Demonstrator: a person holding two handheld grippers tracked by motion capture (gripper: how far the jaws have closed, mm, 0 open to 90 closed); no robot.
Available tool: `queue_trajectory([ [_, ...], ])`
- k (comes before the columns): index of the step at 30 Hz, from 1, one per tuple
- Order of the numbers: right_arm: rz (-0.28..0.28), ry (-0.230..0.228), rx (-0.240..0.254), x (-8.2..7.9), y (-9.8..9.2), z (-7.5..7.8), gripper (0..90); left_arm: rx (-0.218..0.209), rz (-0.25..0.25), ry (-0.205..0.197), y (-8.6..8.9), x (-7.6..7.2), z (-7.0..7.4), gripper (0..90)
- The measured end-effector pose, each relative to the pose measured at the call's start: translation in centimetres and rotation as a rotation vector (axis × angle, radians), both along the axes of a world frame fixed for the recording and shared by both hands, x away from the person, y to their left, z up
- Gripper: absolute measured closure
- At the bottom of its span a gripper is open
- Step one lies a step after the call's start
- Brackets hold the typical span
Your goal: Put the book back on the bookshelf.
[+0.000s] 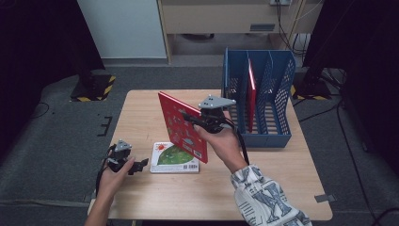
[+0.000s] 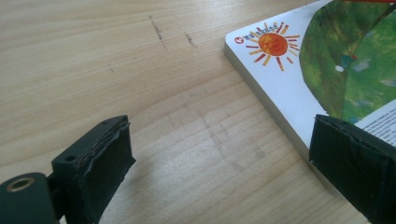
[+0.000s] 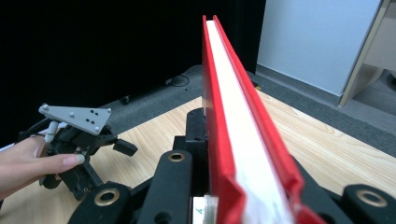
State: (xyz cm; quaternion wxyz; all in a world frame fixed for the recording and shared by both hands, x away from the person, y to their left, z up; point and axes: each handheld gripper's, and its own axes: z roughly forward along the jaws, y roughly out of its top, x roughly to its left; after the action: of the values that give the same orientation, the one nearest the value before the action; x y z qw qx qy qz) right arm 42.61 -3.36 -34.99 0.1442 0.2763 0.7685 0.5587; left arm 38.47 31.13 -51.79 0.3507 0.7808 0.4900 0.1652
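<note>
A: Your right hand-held gripper (image 1: 203,121) is clamped on the red book (image 1: 181,126), which you hold tilted in the air over the desk (image 1: 141,108), just left of the blue file rack (image 1: 258,96). What worries me is the grip: you hold it by one edge near the bottom, so the long cover can swing or slip between the pads as you turn it toward a slot.

B: And the rack itself?

A: One red book (image 1: 251,94) stands in it already, leaning a little. If yours comes in at an angle, its corner could catch a divider or the mesh wall and push the rack along the desk.

B: What about your left side?

A: Your left hand-held gripper (image 1: 134,165) has its jaws spread wide, low over the desk, with nothing between them. The second book (image 1: 175,157) lies flat just beside it. Lying flat, it gives the lower jaw nothing to get under, so you may shove it along instead of lifting it.

B: Any writing?

A: A sun picture (image 2: 272,44) with a small round red logo beside it, too small to read. The text block and barcode on that cover are blurred too.
</note>
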Motion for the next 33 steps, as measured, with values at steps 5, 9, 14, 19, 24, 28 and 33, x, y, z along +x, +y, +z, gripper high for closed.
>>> queue_trajectory([
  [5, -0.018, -0.007, 0.008, -0.4, -1.0, 0.3, 79.3, 0.034, 0.008, 0.007, 0.1, 0.1, -0.2, 5.4],
  [9, -0.024, -0.008, 0.008, -0.8, -1.7, 0.3, 79.3, 0.059, 0.007, 0.015, 0.1, 0.0, -0.4, 5.4],
  [14, -0.026, -0.010, 0.013, -1.4, -2.4, 0.3, 79.3, 0.056, 0.027, 0.010, 0.2, 0.0, -0.3, 5.0],
  [19, -0.025, -0.015, 0.019, -1.9, -3.1, 0.3, 79.3, 0.044, 0.039, 0.000, 0.3, 0.1, -0.3, 4.9],
  [24, -0.028, -0.023, 0.023, -2.6, -4.0, 0.4, 79.3, 0.083, 0.041, 0.025, 0.4, 0.1, -0.6, 5.0],
  [28, -0.037, -0.024, 0.026, -3.2, -4.7, 0.4, 79.3, 0.097, 0.072, 0.041, 0.9, 0.1, -0.9, 4.8],
  [33, -0.060, -0.020, 0.026, -3.7, -6.1, 0.0, 79.3, 0.096, 0.079, 0.048, 0.9, 0.1, -1.0, 4.6],
])
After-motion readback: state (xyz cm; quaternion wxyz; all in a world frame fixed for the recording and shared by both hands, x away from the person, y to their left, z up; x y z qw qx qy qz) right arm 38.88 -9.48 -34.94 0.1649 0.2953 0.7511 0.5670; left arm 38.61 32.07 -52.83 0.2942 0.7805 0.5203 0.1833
